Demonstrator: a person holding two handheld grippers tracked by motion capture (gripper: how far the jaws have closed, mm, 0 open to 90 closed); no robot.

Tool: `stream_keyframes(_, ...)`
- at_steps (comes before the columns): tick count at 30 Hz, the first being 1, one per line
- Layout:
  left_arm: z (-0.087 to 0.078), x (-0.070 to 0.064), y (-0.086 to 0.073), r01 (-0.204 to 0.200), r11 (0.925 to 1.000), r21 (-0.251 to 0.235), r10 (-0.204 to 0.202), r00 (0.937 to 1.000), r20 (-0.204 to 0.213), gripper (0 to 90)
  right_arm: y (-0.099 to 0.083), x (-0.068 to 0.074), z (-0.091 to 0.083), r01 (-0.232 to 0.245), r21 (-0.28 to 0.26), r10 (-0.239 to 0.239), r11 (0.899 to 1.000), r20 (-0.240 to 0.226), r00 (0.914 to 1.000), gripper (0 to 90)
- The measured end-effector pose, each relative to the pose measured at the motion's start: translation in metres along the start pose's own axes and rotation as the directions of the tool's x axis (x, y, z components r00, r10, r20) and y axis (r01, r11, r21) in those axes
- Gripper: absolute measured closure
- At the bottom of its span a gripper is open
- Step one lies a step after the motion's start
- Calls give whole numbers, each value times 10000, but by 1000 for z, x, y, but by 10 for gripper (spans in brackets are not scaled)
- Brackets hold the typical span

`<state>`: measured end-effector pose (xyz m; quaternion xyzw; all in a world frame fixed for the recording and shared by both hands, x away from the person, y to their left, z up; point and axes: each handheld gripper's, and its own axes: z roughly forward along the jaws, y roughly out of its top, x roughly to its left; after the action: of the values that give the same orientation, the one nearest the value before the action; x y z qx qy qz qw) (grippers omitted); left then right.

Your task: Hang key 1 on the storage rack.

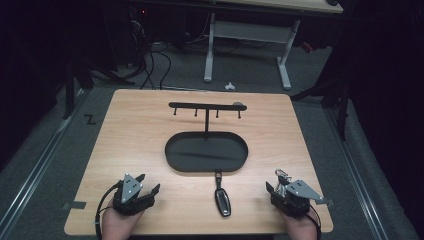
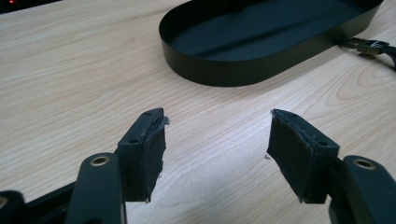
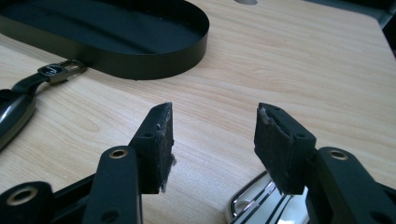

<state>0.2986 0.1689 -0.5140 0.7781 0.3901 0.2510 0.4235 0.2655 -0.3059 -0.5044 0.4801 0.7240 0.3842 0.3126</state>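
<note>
Wooden table (image 1: 140, 130) amid dark room

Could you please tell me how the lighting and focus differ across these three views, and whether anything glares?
High view: the wooden table is evenly lit, the surroundings nearly black, the picture soft. Left gripper view: the black oval tray casts only a faint shadow, and the left tongs look sharp. Right gripper view: a shiny metal clip below the right tongs reflects light; the key fob is blurred.

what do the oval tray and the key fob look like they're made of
Oval tray: probably thin sheet metal, matte black, with a crisp upright rim and little reflection. Key fob: seemingly glossy black plastic showing highlights, with a metal clasp at its tray end.
</note>
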Motion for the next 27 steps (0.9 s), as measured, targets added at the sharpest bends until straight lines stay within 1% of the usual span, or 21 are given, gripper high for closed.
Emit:
stream_keyframes(3,3,0,-1,15,10000,90,-16,10000,10,367,0,0,0,-73,35,73,10000,-71,9999,501)
stream_keyframes(5,4,0,-2,149,9998,157,-151,9998,93,367,0,1,1,-106,119,106,9999,-41,9999,514)
stream_keyframes(7,5,0,-2,191,9997,143,-193,9997,124,368,0,1,1,-199,258,200,9995,-48,9998,532)
stream_keyframes(9,5,0,-2,163,9998,131,-164,9998,108,369,1,3,1,-230,293,235,9993,-169,9996,545)
stream_keyframes(10,4,-1,-2,128,9998,157,-130,9998,119,370,3,5,2,-130,357,142,9993,-322,9994,542)
stream_keyframes(12,4,-1,-3,116,9998,156,-118,9999,117,371,4,7,3,-146,408,161,9991,-353,9992,539)
stream_keyframes(13,4,-1,-3,111,9998,165,-113,9999,125,372,5,9,4,-121,397,141,9991,-504,9986,537)
stream_keyframes(14,4,-1,-4,77,9996,255,-80,9999,111,373,6,12,5,12,259,6,9997,-709,9975,526)
stream_keyframes(15,4,-1,-4,77,9996,255,-80,9999,111,371,6,12,5,12,259,6,9997,-709,9975,526)
stream_keyframes(16,4,-2,-4,20,9994,343,-24,9999,124,371,7,15,6,21,309,4,9995,-815,9967,526)
stream_keyframes(18,3,-3,-5,-107,9992,380,104,9999,86,371,11,24,10,307,334,-262,9990,-1267,9916,509)
stream_keyframes(19,3,-4,-6,-173,9990,400,170,9998,85,371,11,24,10,307,334,-262,9990,-1267,9916,509)
stream_keyframes(20,3,-4,-6,-202,9990,404,199,9998,82,370,13,31,14,547,353,-483,9979,-1628,9855,504)
stream_keyframes(21,2,-4,-6,-235,9990,387,232,9997,81,370,13,31,14,547,353,-483,9979,-1628,9855,504)
stream_keyframes(22,1,-4,-7,-265,9989,387,263,9996,74,370,15,34,16,626,390,-550,9973,-1728,9834,485)
stream_keyframes(24,-2,-5,-8,-342,9987,382,342,9994,11,370,17,41,18,611,387,-525,9974,-1936,9797,476)
stream_keyframes(25,-3,-4,-9,-351,9987,377,352,9994,-31,370,18,44,19,638,340,-556,9974,-2019,9778,478)
stream_keyframes(26,-5,-4,-11,-343,9987,374,346,9994,-71,369,20,51,21,726,319,-633,9968,-2314,9708,532)
stream_keyframes(27,-7,-4,-12,-316,9988,387,320,9994,-95,369,20,51,21,726,319,-633,9968,-2314,9708,532)
